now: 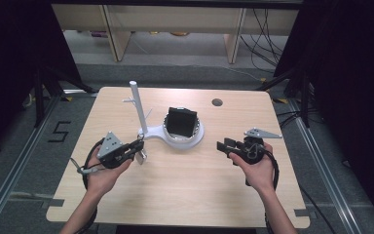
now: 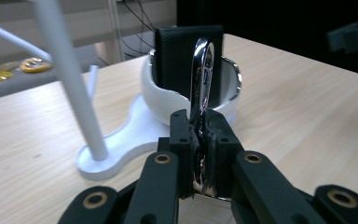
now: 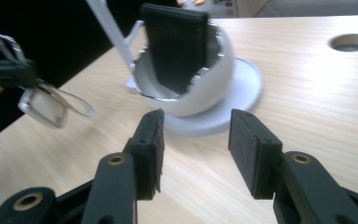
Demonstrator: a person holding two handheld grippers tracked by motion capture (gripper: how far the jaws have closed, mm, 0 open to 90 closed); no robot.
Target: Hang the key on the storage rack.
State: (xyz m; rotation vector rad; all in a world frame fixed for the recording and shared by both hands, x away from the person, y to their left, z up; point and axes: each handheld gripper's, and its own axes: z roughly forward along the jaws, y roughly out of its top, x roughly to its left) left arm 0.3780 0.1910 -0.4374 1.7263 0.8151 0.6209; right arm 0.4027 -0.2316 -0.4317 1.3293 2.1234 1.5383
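A white stand [image 1: 148,135] has a thin pole [image 1: 137,105] and a round bowl [image 1: 195,134] with a black wallet-like case [image 1: 181,122] standing upright in it. My left gripper [image 1: 140,145] is shut on a shiny metal clip [image 2: 202,65] with a clear tag hanging from it [image 3: 46,105], just left of the stand's base. In the left gripper view the clip stands up in front of the bowl [image 2: 156,95] and the case [image 2: 177,56]. My right gripper [image 1: 222,145] is open, to the right of the bowl [image 3: 205,93], and its jaws hold nothing [image 3: 196,144].
The light wooden table [image 1: 185,190] has a round cable hole [image 1: 217,102] near its far edge. Dark curtains flank both sides. Shelving legs and cables stand on the floor behind the table.
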